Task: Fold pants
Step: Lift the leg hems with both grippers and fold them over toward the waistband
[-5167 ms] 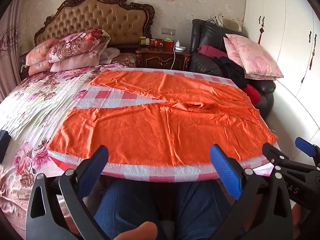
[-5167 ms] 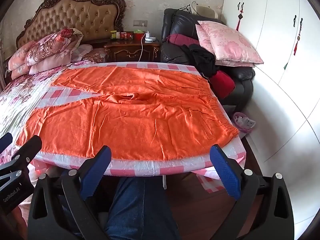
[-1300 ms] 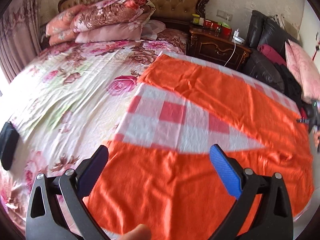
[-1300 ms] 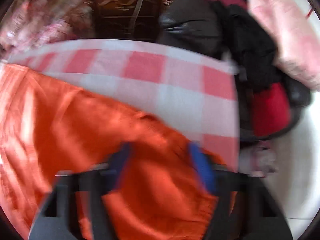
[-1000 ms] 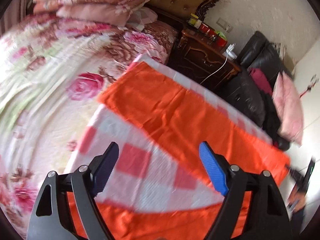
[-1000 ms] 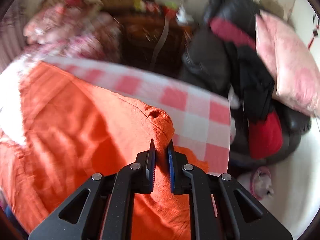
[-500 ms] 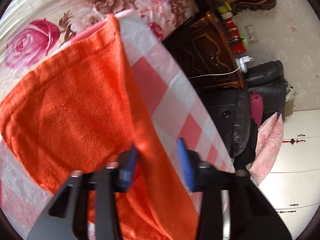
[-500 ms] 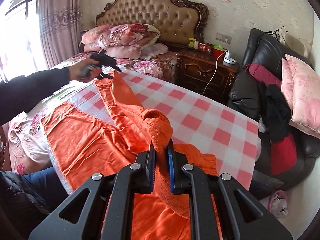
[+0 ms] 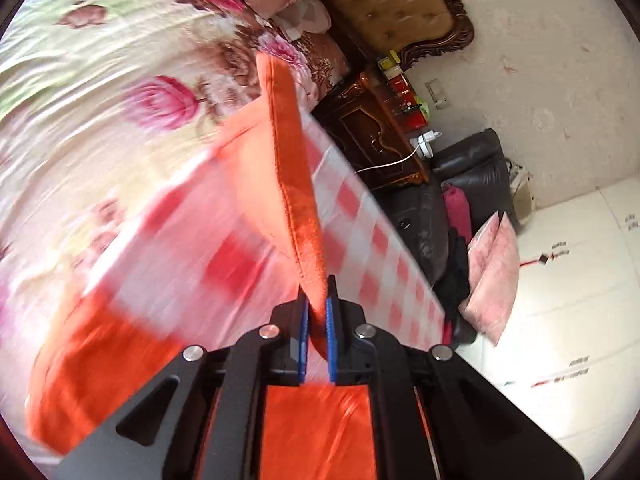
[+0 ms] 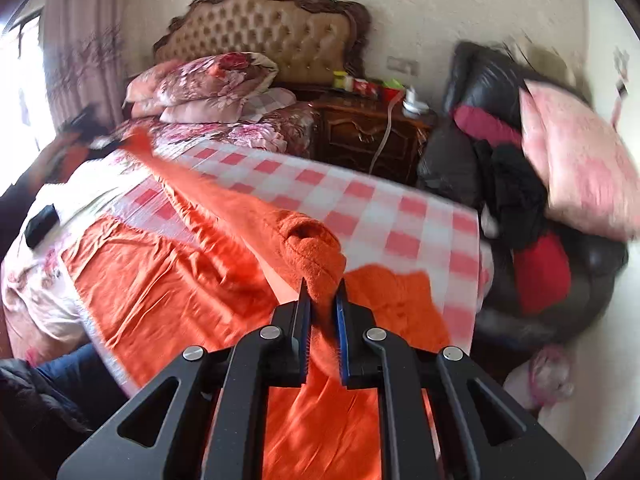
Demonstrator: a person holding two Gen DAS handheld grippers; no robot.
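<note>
A bed [image 10: 48, 292] with a floral sheet carries a pink-and-white checked cloth [image 10: 360, 208], and a stack of floral pillows [image 10: 208, 80] leans against the tufted, carved headboard [image 10: 272, 28]. Beside the bed stands a dark wooden nightstand [image 10: 360, 136] with small containers and a white cable on top. Next to it a black leather chair [image 10: 480, 80] holds a pink cushion [image 10: 580, 152] and dark and red clothes, and a small black object [image 10: 40, 220] lies on the sheet.

A big bed [image 10: 48, 280] with a puffy tan headboard [image 10: 264, 36] sits by a dark wood nightstand [image 10: 360, 136], a black chair [image 10: 480, 80] and a bright window [image 10: 20, 80].
</note>
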